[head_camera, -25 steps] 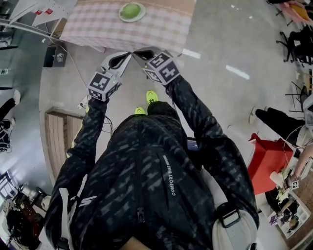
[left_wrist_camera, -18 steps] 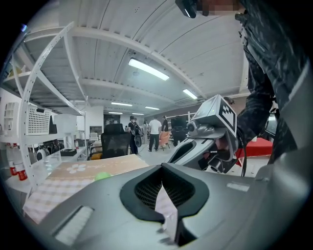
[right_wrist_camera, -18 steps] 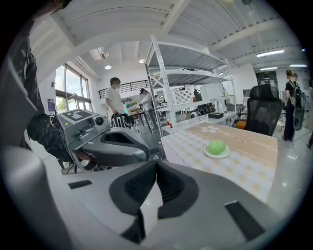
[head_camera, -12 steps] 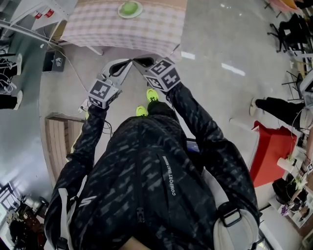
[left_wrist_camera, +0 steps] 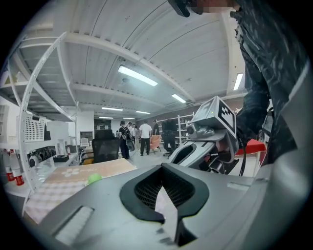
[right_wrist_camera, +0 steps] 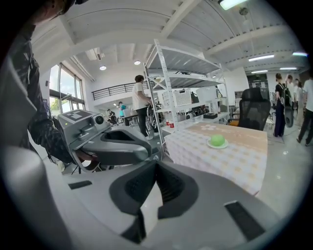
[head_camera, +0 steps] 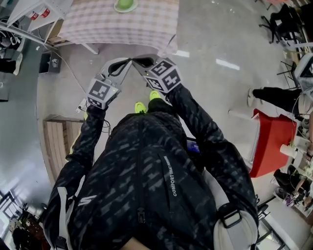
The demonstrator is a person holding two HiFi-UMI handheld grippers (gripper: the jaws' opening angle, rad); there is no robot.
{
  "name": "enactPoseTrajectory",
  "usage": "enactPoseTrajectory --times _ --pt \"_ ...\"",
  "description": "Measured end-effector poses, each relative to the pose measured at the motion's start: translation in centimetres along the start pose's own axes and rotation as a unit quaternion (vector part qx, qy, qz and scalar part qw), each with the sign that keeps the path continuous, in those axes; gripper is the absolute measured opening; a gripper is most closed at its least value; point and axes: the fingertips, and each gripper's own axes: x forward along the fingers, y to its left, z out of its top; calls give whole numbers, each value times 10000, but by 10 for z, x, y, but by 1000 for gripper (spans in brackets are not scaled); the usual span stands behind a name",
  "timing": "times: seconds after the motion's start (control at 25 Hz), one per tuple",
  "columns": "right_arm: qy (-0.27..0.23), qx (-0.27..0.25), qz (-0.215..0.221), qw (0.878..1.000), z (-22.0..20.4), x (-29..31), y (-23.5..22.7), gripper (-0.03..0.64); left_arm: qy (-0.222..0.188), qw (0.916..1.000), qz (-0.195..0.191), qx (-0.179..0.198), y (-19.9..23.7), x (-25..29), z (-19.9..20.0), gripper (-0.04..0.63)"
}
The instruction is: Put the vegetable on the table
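Right now my left gripper (head_camera: 126, 62) and my right gripper (head_camera: 139, 61) are both held out in front of my chest. They angle towards each other, so their tips almost meet over the pale floor (head_camera: 205, 83). Each one has its jaws closed together, with nothing between the pads; each gripper's own view shows the dark pads pressed into a thin seam.

The round green vegetable (head_camera: 125, 4) lies well ahead of both tools, at the top edge of the head view. It sits on a small pale plate (right_wrist_camera: 209, 145), which rests on the table (head_camera: 122, 27) with the checked cloth. A stretch of bare floor separates the gripper tips from the table's near edge, so neither gripper is near the vegetable.

In the right gripper view the vegetable shows up and to the right of the closed jaws, far off on the tabletop, with the left gripper beside me on the left. In the left gripper view it is a small green spot low on the left, beyond the gripper body.

My yellow-green shoes (head_camera: 141, 107) show on the floor just below the grippers.
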Motion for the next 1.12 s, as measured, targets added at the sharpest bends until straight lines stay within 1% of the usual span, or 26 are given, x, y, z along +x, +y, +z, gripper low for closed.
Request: enactPoseTrajectory --times 0.16,0.4,0.8,1.12 --pt "-31 -150 -25 9999 1 -8 11 -2 -24 9999 -8 137 -10 -5 8 0" --pt "-129 -179 0 9998 4 -10 24 -2 -99 9995 39 300 -15 -15 19 0" --pt "-149 -231 44 9996 -9 -19 36 -2 -42 9995 97 303 -34 -20 12 0" --pt "-150 -267 44 9995 -4 -15 37 -2 -42 9994 150 299 -27 -25 11 0"
